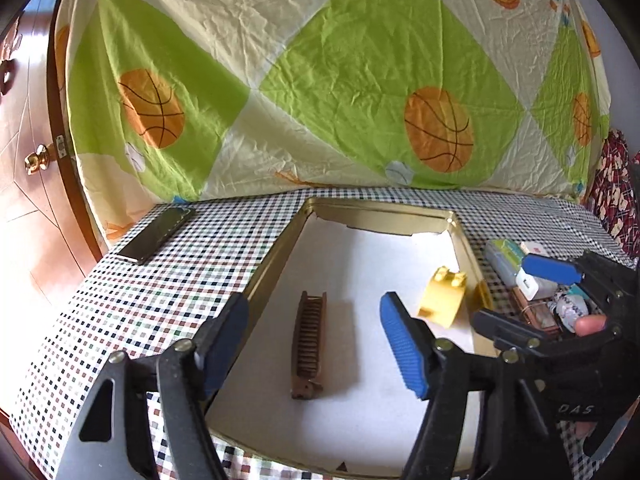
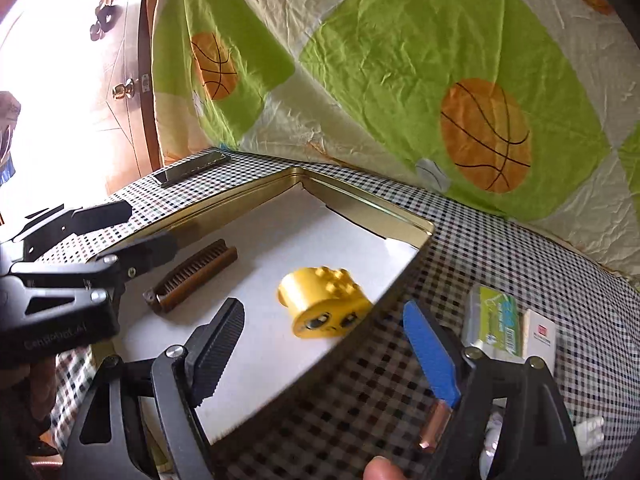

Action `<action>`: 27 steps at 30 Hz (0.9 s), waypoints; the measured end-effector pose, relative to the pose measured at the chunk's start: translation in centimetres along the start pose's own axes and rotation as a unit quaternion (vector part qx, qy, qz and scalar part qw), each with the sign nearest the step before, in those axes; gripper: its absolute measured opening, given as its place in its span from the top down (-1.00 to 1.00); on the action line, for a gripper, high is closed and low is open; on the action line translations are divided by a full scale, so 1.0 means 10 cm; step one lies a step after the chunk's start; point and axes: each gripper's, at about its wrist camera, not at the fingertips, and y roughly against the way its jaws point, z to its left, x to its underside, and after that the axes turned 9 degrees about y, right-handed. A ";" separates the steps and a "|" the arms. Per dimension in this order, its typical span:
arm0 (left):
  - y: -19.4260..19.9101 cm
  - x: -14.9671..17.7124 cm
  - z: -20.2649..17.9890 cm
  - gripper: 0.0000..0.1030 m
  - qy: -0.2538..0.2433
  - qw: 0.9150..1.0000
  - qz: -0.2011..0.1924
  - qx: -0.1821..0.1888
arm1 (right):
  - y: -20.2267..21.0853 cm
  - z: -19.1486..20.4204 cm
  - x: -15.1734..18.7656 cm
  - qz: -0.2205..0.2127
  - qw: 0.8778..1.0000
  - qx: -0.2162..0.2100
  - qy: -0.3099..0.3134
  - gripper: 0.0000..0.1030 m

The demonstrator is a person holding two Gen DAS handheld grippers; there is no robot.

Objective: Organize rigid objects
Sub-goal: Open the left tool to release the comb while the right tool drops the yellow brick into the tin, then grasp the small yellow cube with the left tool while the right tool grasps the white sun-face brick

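**Gold tin filling up: two in, a heap to go**

Gold-walled tin sits on our checked counter, and we count two pieces on its white floor: the brown comb and the yellow toy, which looks blurred, near the right wall. Our left claw hangs spread over the comb, pinching nothing. Our right claw is spread and empty too, over the tin's right edge. Outside, a heap of small boxes waits at the right, a phone at the far left. By our reckoning, we're early on.
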 end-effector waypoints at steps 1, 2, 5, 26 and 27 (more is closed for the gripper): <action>0.07 0.03 -0.04 -0.46 0.002 1.000 -0.010 0.007 | 0.14 -0.07 0.08 -0.009 1.000 0.005 -0.006 -0.63; 0.13 0.07 -0.10 -0.51 0.004 1.000 -0.017 0.015 | 0.24 -0.15 0.14 -0.015 1.000 0.007 -0.014 -0.63; 0.25 0.19 -0.38 -0.52 -0.010 0.999 -0.024 0.044 | 0.55 -0.48 0.39 -0.030 0.998 0.035 -0.049 -0.63; -0.07 0.63 -1.87 -0.33 -0.109 0.976 0.126 0.142 | 0.62 -1.64 1.17 0.065 0.977 0.114 -0.170 -0.64; -0.08 0.63 -1.88 -0.26 -0.109 0.974 0.132 0.145 | 0.59 -1.65 1.18 0.072 0.976 0.110 -0.171 -0.64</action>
